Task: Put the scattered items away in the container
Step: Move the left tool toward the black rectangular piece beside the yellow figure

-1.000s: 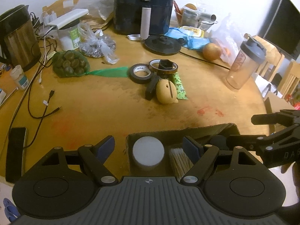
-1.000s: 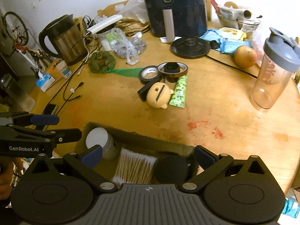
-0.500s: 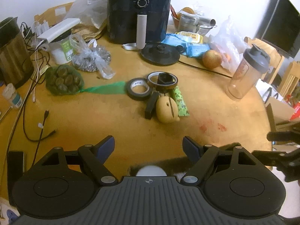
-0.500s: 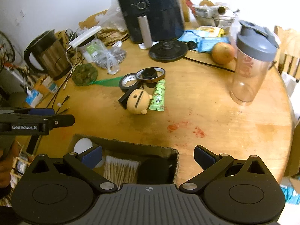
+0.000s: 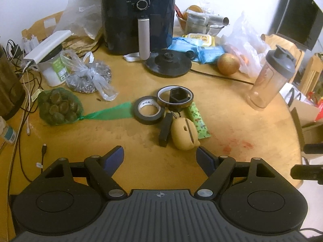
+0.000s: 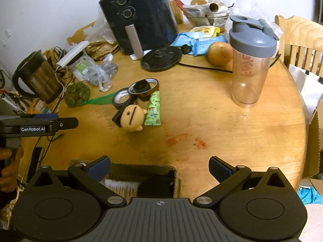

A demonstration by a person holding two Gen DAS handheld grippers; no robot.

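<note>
Cardboard container (image 6: 141, 169) sits below the right gripper (image 6: 159, 168), partly filled.
Both grippers' fingers (image 5: 113, 157) gape wide, empty; tape rolls (image 5: 148, 113) and yellow toy (image 5: 184, 135) lie ahead of the left gripper (image 5: 160, 156), awaiting pickup.

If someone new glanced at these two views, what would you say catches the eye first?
Probably the black air fryer at the table's far edge, then the small cluster mid-table: two tape rolls, a yellow round-headed toy and a green snack packet. The clear shaker bottle stands alone to the right.
</note>
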